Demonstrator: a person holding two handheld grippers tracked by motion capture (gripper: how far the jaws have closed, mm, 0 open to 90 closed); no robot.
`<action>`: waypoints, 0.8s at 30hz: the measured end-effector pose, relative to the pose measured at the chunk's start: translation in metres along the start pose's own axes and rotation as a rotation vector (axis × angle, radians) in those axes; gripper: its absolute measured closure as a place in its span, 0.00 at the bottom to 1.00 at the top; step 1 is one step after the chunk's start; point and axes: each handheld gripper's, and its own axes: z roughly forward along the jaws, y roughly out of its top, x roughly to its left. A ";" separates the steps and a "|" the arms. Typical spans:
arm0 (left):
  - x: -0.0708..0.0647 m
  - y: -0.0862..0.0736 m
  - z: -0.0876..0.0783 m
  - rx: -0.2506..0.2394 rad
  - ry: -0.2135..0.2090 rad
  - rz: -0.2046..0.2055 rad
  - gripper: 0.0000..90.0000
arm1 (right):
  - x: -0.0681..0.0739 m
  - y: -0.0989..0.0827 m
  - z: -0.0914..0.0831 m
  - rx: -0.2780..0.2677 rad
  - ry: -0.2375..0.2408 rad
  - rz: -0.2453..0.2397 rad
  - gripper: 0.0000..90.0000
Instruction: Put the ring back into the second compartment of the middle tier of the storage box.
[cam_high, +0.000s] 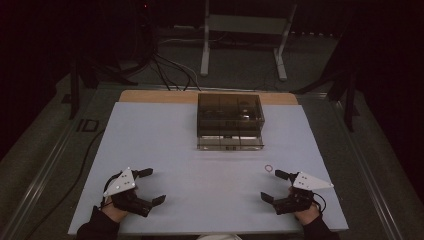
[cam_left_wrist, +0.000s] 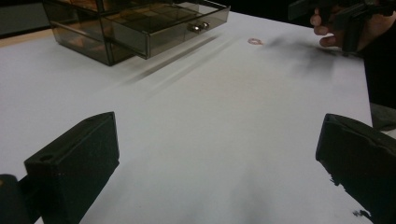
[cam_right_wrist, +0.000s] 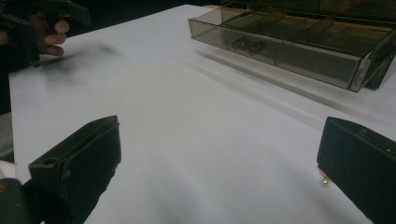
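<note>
A smoky clear drawer box (cam_high: 230, 114) stands at the table's back centre, its bottom drawer (cam_high: 230, 142) pulled out toward me. That drawer has a small metal knob (cam_left_wrist: 198, 27) and divided compartments (cam_right_wrist: 289, 44); a dark small item (cam_right_wrist: 247, 45) lies in one. On the white tabletop lies a small pink ring (cam_high: 269, 168), (cam_left_wrist: 254, 41), just beyond my right gripper (cam_high: 271, 185). My left gripper (cam_high: 154, 186) rests near the front left. Both stand open with nothing between their jaws, as seen in the left gripper (cam_left_wrist: 219, 158) and right gripper (cam_right_wrist: 219, 163) views. A tiny shiny bit (cam_right_wrist: 323, 180) peeks beside the right jaw.
The white table surface (cam_high: 165, 145) spreads between the grippers and the box. A wooden strip (cam_high: 150, 96) edges the back. Behind the table are dark floor, cables (cam_high: 165, 65) and a white metal stand (cam_high: 245, 30). Each hand holding a gripper shows far off (cam_left_wrist: 327, 28), (cam_right_wrist: 46, 32).
</note>
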 end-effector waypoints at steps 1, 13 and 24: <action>0.000 0.000 0.000 -0.008 0.005 0.001 0.01 | 0.000 0.000 0.000 0.001 -0.001 0.000 0.00; 0.002 0.000 -0.003 -0.026 0.021 -0.009 0.01 | 0.001 -0.001 -0.001 0.002 -0.003 -0.008 0.00; 0.001 0.000 -0.005 -0.028 0.005 -0.007 0.01 | 0.008 0.001 0.003 0.047 0.014 -0.035 0.00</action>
